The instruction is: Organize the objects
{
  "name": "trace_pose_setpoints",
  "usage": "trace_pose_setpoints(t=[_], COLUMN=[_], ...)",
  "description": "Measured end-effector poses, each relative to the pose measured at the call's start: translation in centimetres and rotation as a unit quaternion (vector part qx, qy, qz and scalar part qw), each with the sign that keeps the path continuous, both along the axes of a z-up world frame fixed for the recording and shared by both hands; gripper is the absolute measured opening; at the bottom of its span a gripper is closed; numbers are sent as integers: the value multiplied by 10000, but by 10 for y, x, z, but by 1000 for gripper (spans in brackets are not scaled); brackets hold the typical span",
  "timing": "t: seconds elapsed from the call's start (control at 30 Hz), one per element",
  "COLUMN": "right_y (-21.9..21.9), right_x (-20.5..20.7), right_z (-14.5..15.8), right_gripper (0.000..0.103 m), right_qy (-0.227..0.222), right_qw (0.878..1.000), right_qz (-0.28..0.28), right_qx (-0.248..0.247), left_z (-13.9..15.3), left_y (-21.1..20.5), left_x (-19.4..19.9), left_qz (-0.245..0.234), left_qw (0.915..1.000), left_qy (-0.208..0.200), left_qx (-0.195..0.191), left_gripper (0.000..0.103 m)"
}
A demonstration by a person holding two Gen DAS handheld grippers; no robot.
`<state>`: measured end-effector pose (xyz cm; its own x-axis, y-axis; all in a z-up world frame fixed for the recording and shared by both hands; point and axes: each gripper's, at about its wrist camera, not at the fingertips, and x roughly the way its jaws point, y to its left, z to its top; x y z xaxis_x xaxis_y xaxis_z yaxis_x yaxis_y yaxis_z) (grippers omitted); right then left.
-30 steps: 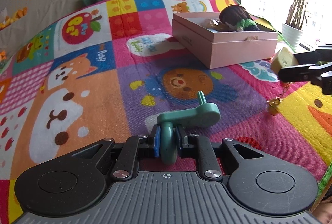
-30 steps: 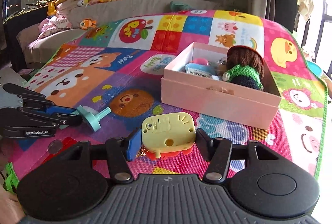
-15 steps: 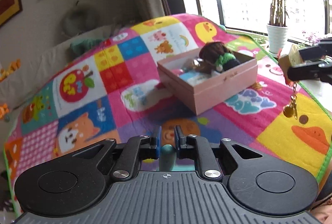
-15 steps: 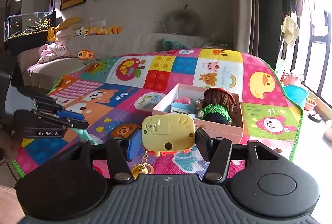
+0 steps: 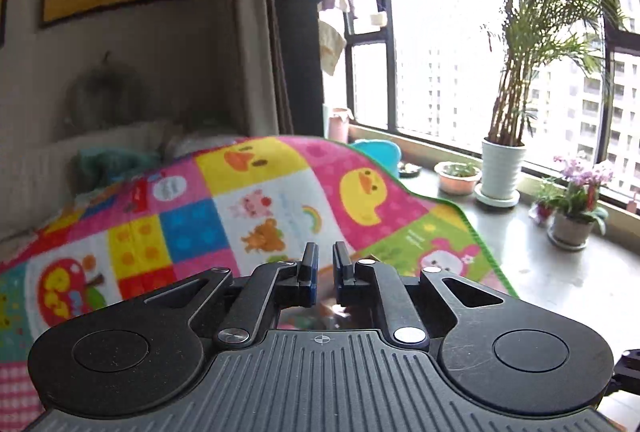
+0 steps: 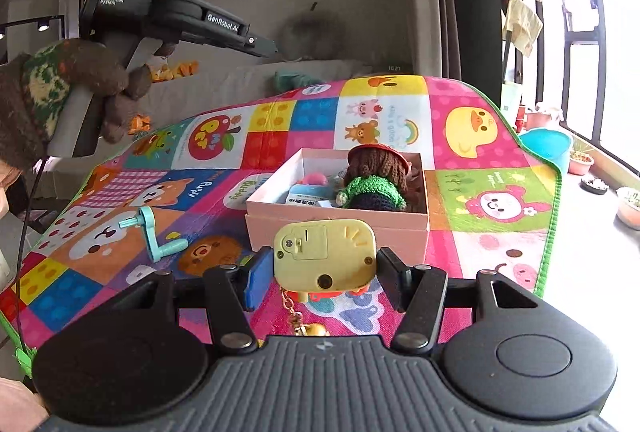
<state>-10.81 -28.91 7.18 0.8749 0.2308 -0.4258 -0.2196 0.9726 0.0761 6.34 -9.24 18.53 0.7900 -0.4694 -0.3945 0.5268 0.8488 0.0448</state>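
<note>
Covering floor: cartoon mat (image 6: 472,136) | window plants (image 5: 504,168) | L tool (image 5: 325,264) nearly closed, empty | R tool (image 6: 324,272) grips yellow toy (image 6: 325,258)

Right gripper (image 6: 320,274) clamps yellow toy (image 6: 325,259) above mat (image 6: 480,128); pink box (image 6: 336,222) beyond; teal crank (image 6: 154,238) left.

A patchwork play mat (image 6: 472,136) bears a pink box (image 6: 336,224) and teal crank (image 6: 154,236).

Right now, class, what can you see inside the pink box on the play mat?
Inside the pink box: a crocheted doll in a green top, a pink round object, and a printed card or packet. Whatever lies beneath the doll and behind the near wall is hidden.
</note>
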Motion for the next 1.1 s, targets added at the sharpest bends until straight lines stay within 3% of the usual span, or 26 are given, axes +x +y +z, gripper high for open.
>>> trace_pose_setpoints(t=[0.27,0.4,0.5,0.6,0.83,0.97,1.1], right_y=[5,20,29,33,39,35,35], right_x=[18,24,28,34,40,37,38], right_z=[-32,-41,-45,-49,-60,-59,-59], right_gripper=[56,56,57,69,77,87,87], right_qy=[459,549,624,770,843,762,771], right_qw=[9989,9984,9978,9968,9960,9968,9968], right_qz=[-86,90,164,126,15,37,51], right_qx=[15,-89,-155,-179,-304,-224,-213], left_z=[-94,-140,-159,-165,-167,-164,-162], left_y=[75,101,102,90,61,49,48], left_x=[-59,-90,-107,-120,-117,-110,-86], left_qz=[717,715,390,207,-215,-448,-315], left_qw=[9930,9847,9805,9805,9802,9765,9769], left_qy=[670,982,1245,1057,1047,1179,1453], left_qx=[650,1248,1468,1645,1665,1750,1538], left_gripper=[13,13,13,9,7,7,14])
